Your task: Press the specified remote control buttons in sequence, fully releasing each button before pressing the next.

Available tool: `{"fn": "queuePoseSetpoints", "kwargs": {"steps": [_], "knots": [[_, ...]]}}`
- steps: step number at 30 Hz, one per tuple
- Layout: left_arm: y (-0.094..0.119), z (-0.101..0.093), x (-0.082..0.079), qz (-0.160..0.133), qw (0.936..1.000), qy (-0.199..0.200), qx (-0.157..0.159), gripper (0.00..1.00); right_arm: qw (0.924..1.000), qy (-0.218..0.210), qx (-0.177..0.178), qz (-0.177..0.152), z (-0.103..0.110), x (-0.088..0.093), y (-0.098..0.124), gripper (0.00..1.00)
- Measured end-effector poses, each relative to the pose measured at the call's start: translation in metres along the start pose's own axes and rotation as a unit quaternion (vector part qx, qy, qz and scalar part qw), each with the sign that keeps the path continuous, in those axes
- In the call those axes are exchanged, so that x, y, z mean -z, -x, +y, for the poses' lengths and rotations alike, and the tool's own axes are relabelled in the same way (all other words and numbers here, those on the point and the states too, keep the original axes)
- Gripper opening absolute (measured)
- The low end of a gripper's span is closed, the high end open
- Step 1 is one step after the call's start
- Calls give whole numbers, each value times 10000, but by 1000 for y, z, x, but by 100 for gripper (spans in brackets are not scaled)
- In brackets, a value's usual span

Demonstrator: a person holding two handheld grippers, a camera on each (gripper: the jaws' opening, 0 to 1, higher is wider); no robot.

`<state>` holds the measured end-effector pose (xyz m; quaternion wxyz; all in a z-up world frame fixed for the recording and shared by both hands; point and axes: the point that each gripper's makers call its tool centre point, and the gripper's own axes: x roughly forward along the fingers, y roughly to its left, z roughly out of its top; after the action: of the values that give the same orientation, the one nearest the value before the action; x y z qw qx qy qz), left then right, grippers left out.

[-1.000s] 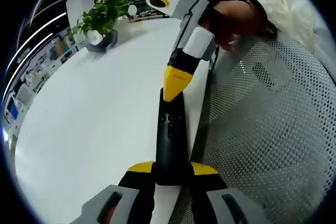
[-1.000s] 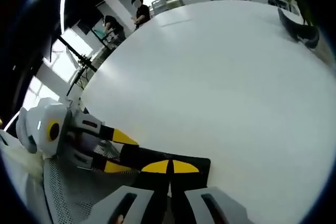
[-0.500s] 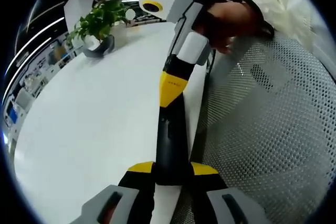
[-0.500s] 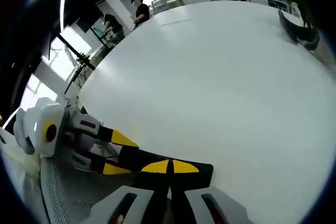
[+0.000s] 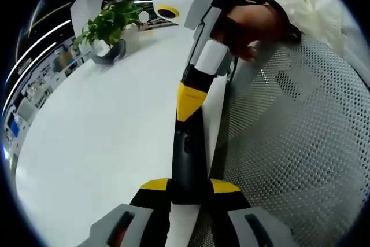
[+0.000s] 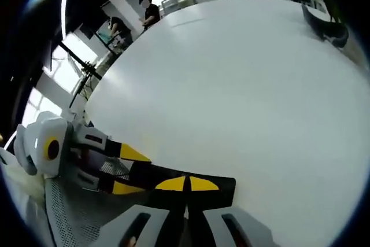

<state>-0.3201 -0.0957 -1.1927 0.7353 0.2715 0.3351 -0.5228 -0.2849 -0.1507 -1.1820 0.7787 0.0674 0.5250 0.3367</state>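
We held the slim black remote control (image 5: 186, 160) clamped in the left gripper (image 5: 188, 188) at the white table's (image 5: 104, 137) edge; the right gripper's (image 5: 189, 99) closed yellow tips rested on its buttons.

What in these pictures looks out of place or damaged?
Nothing stands out. The left gripper clamps the black remote near the edge of the white table, and the right gripper has its shut tips on the remote's buttons.

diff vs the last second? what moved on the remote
In the left gripper view, the right gripper's yellow tip slid down the black remote control over its buttons half a second ago, then backed up toward the far end. The left gripper stayed shut on the remote; the white table and potted plant are unchanged.
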Motion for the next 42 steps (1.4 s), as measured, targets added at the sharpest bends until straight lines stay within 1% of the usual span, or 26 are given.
{"fn": "queuePoseSetpoints", "kwargs": {"steps": [2,5,9,16,20,22,24,31,34,37,39,42], "knots": [[0,0,0,-1,10000,-1,2,24,10000,-1,4,-9,1,0,0,0],[0,0,0,-2,10000,0,2,25,9999,149,28,-9,0,-1,-1,0],[0,0,0,0,10000,-6,3,25,10000,55,65,-27,0,-1,-1,0],[0,0,0,1,10000,-20,-8,25,9999,72,119,-57,-1,-2,-1,0],[0,0,0,10,10000,-4,-5,25,9998,-78,123,-95,-3,-4,-1,0],[0,0,0,61,10000,-25,-20,24,9998,-1,173,-89,-2,-5,-2,0],[0,0,0,74,10000,50,-17,24,9997,70,214,-77,-2,-5,-2,0],[0,0,0,75,10000,50,-21,24,9996,14,268,-73,-3,-6,-2,0],[0,0,0,73,9999,66,-23,24,9994,108,316,-73,-3,-7,-3,0],[0,0,0,46,9999,84,-34,24,9993,223,280,-69,-3,-8,-3,0],[0,0,0,18,10000,42,-44,25,9997,64,216,-67,-4,-8,-2,0],[-1,0,0,-22,9999,-83,-73,25,9998,102,189,-40,-3,-8,-2,0]]}}
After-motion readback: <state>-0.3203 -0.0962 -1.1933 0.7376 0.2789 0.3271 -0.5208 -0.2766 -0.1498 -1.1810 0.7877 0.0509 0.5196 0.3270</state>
